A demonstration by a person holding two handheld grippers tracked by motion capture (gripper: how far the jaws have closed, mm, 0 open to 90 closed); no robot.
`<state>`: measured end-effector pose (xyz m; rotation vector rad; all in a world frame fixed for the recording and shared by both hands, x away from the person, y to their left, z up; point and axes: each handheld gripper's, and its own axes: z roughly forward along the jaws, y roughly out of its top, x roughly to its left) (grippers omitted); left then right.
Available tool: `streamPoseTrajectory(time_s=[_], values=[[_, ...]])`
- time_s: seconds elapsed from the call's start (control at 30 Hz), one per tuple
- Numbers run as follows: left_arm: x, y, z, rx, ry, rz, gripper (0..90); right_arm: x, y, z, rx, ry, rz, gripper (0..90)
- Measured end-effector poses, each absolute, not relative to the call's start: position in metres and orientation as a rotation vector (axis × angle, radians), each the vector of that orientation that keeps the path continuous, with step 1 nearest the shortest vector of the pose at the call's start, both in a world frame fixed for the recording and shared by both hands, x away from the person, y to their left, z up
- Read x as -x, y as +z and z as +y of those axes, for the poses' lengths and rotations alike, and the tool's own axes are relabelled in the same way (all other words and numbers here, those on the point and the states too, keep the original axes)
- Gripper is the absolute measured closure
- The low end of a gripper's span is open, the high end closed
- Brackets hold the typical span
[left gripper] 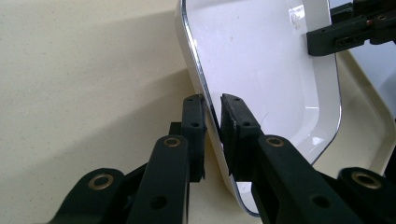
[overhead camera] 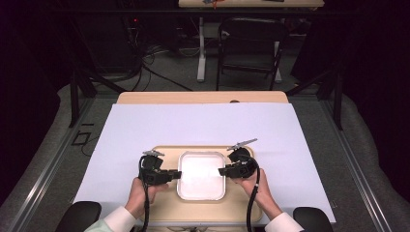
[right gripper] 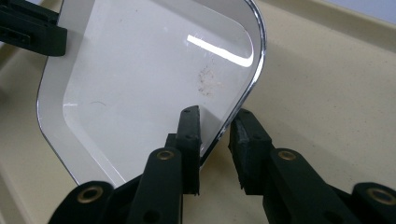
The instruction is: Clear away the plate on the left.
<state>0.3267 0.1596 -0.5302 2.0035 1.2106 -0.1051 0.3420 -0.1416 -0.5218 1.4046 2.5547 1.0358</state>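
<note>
We are holding a gripper in each hand at the two sides of a white square dish (overhead camera: 201,175), which is sitting in the middle of a beige tray (overhead camera: 164,205) on the white-covered table (overhead camera: 145,125). Our left gripper (overhead camera: 177,173) is reaching in from the dish's left side, and in the left gripper view (left gripper: 212,126) its jaws are straddling the dish's (left gripper: 261,70) chrome-edged rim, one jaw outside over the tray (left gripper: 84,93) and one inside over the dish floor; a thin gap is showing at the rim, so the jaws are standing slightly spread around it rather than pinching it. Our right gripper (overhead camera: 222,170) is coming in from the dish's right side, and in the right gripper view (right gripper: 215,121) its jaws are likewise sitting on either side of the rim of the dish (right gripper: 140,79), clearly parted and not pressing on it. The dish is looking empty apart from a faint speckled smudge (right gripper: 208,79) on its floor near the right gripper's jaws.
</note>
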Motion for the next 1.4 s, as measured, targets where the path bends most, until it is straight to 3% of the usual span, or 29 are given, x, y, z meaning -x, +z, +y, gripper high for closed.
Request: streamPoseTrajectory(time_s=[1.4], values=[[-0.334,-0.543,0.157,-2.032,-0.085,1.256,76.3,-0.358,-0.539,-0.132,-1.426,0.945,2.596,61.0]])
